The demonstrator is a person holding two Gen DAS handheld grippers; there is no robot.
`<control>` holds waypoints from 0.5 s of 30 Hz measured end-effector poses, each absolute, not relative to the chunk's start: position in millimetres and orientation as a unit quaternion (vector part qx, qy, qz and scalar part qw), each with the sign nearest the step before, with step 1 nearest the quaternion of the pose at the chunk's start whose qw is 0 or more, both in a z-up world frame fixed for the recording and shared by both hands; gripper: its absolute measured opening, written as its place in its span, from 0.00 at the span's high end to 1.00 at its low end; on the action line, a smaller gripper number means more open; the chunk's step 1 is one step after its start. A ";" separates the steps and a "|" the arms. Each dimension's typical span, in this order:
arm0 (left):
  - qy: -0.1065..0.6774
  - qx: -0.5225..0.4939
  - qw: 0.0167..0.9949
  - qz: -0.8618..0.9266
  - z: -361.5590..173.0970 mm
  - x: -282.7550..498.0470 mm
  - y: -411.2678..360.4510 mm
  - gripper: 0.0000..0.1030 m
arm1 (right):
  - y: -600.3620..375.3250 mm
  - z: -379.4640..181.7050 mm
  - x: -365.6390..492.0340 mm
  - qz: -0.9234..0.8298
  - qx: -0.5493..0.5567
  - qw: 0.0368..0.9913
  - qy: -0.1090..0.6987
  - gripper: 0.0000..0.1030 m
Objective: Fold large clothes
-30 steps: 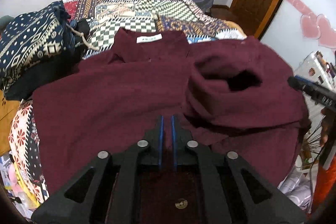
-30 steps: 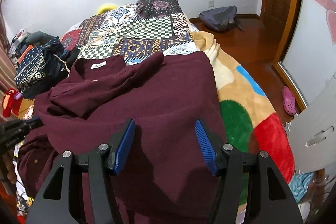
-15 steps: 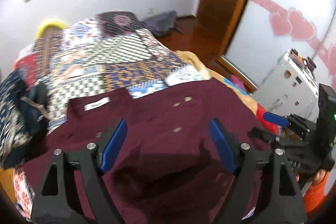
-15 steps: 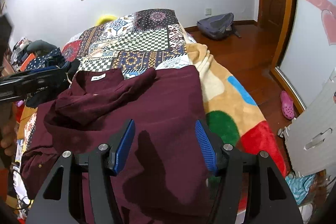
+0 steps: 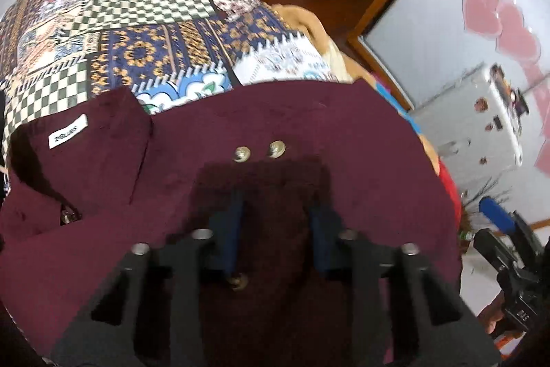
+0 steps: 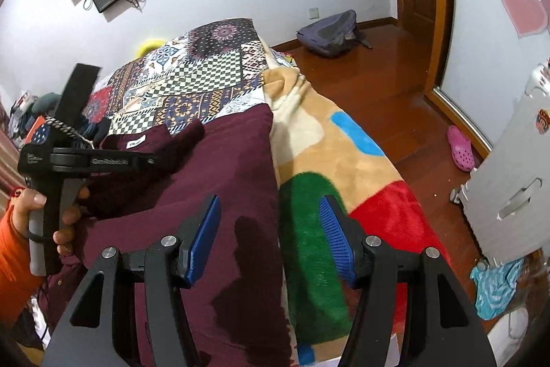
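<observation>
A large maroon button-up garment lies spread on the bed, with a white neck label at the upper left and metal buttons near the middle. My left gripper is open, low over the garment's middle. The garment also shows in the right wrist view. My right gripper is open above the garment's right edge, where it meets the fleece blanket. The left gripper's body shows there at the left, held by a hand.
A patchwork quilt covers the far bed. A multicoloured fleece blanket lies right of the garment. Dark patterned clothes are piled at the left. A grey backpack and a pink clog lie on the wooden floor.
My left gripper opened from shut on the garment, swung right and dropped low over it. The right sleeve now lies folded flat. My right gripper lifted and shifted right.
</observation>
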State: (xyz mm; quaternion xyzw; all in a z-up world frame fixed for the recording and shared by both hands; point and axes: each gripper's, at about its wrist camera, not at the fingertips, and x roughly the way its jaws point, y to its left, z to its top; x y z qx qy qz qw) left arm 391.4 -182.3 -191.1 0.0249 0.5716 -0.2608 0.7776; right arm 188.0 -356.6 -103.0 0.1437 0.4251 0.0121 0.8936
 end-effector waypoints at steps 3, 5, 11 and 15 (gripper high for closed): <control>0.540 0.018 0.803 -0.252 -169.2 386.3 -167.5 0.84 | -357.6 -102.2 188.8 0.016 0.148 0.893 0.424 0.46; 0.509 0.010 0.825 -0.245 -145.2 380.8 -149.2 0.88 | -353.8 -99.4 189.7 0.021 0.145 0.896 0.420 0.46; 0.415 -0.014 0.891 -0.184 -69.7 353.5 -69.8 0.95 | -335.2 -89.0 195.7 0.044 0.122 0.903 0.410 0.46; 0.365 -0.047 0.922 -0.124 -29.6 327.5 0.4 0.95 | -319.2 -82.7 200.7 0.061 0.107 0.907 0.404 0.46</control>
